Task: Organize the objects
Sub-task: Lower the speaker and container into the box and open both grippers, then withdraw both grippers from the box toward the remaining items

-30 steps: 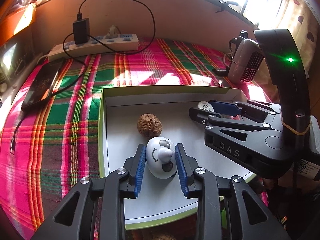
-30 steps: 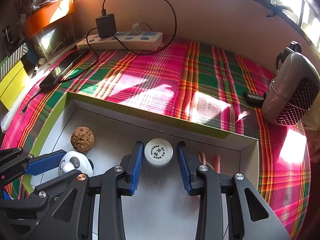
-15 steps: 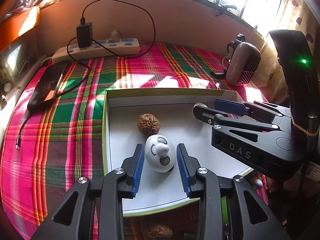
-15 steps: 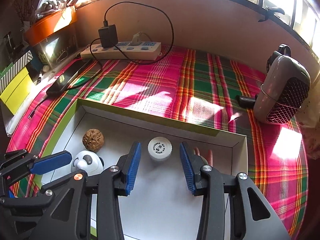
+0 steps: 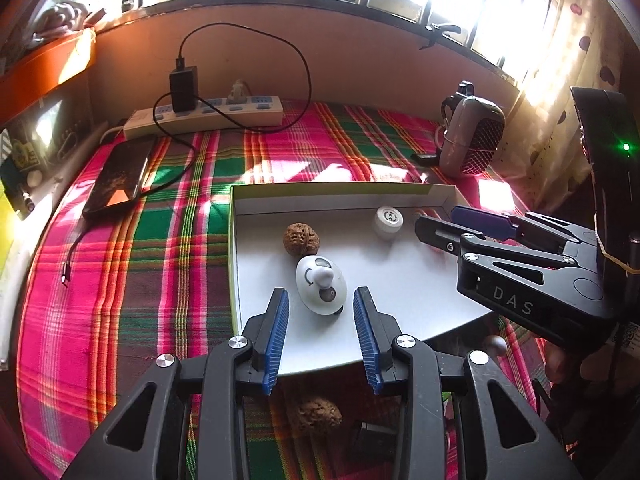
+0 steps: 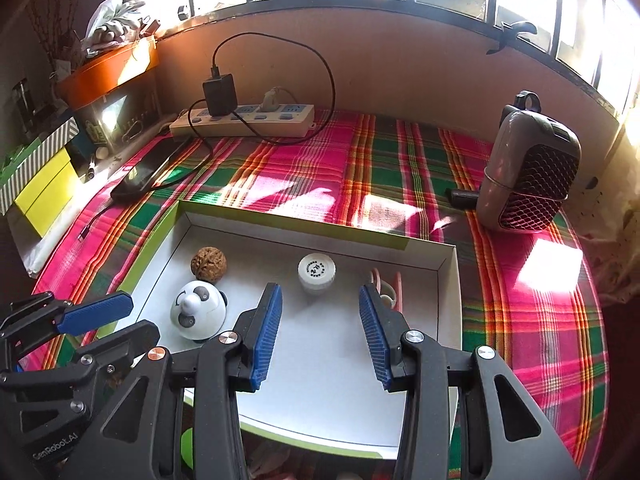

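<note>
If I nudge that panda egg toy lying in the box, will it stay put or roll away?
The panda egg toy looks smooth and rounded and lies on its side on the box floor, so it will probably roll or wobble. Its glossy shell may slip between pads. The walnut just behind might stop it.

pink item point(image 6: 385, 280) half hidden behind right gripper point(image 6: 320, 334), bottle cap point(image 6: 316, 270) print unreadable

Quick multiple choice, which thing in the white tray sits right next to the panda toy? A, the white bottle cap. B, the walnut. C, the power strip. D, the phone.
B: in the right wrist view the walnut lies just behind the panda toy in the tray, while the bottle cap stands well apart.
</note>
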